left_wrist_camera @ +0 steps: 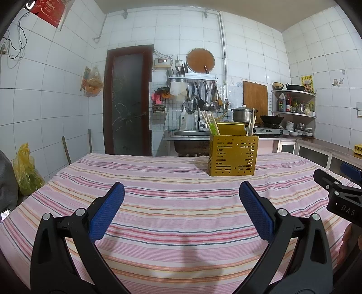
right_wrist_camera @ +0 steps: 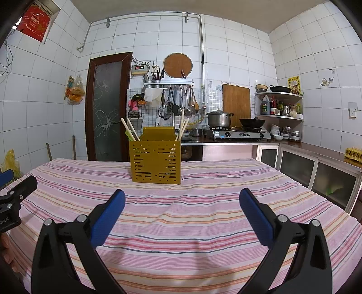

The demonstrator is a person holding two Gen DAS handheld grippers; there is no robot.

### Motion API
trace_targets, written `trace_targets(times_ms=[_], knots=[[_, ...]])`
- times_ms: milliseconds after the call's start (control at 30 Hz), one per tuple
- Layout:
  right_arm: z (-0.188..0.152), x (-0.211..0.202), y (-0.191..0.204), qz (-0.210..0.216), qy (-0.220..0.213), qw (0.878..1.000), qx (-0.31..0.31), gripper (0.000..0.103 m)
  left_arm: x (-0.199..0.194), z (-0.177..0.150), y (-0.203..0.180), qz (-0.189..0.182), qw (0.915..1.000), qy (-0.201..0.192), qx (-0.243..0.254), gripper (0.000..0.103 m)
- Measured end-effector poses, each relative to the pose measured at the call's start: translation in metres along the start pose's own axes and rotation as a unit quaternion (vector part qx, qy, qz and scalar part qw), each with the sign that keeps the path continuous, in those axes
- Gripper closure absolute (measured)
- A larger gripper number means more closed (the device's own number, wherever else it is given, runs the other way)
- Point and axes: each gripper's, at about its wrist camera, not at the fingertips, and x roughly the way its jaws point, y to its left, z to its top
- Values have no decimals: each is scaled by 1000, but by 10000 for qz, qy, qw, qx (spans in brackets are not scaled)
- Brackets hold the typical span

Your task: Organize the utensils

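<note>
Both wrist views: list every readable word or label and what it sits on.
"DAS": white letters on the right gripper body.
"...oboLAI", cut off: left gripper body.
Red poster, yellow wall notice, bottle labels: too blurred to read.

Mustard-yellow perforated caddy [right_wrist_camera: 155,161] holding pale wooden chopsticks [right_wrist_camera: 130,131] and one light-green utensil [left_wrist_camera: 212,129]. Under the caddy, desk cloth [right_wrist_camera: 192,203] striped pink, orange, white and grey. Gripper pads [right_wrist_camera: 108,218] blue on black arms.

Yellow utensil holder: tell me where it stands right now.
The yellow utensil holder stands upright on the striped tablecloth toward the table's far edge, right of centre in the left wrist view, left of centre in the right, with chopsticks inside.
</note>
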Motion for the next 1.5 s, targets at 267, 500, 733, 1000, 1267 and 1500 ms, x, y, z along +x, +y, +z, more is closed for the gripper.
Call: trace_targets(times_ms=[267,500,733,1000,1267,1500], knots=[[0,0,0,-3,-10,10000,-5,4,0,0,-1,-6,10000,-8,14,5],[0,0,0,-3,-8,10000,-6,4,1,0,0,-8,10000,-12,14,5],[0,0,0,-4,-8,10000,-8,4,0,0,0,-11,10000,-19,19,5],[0,0,-1,-6,-4,10000,-3,4,-1,1,0,-18,10000,-9,15,5],[0,1,-1,-11,-20,10000,-14,4,-1,2,1,-21,10000,1,9,5],[0,1,-1,-13,-16,10000,-17,4,-1,2,1,-19,10000,-1,17,5]])
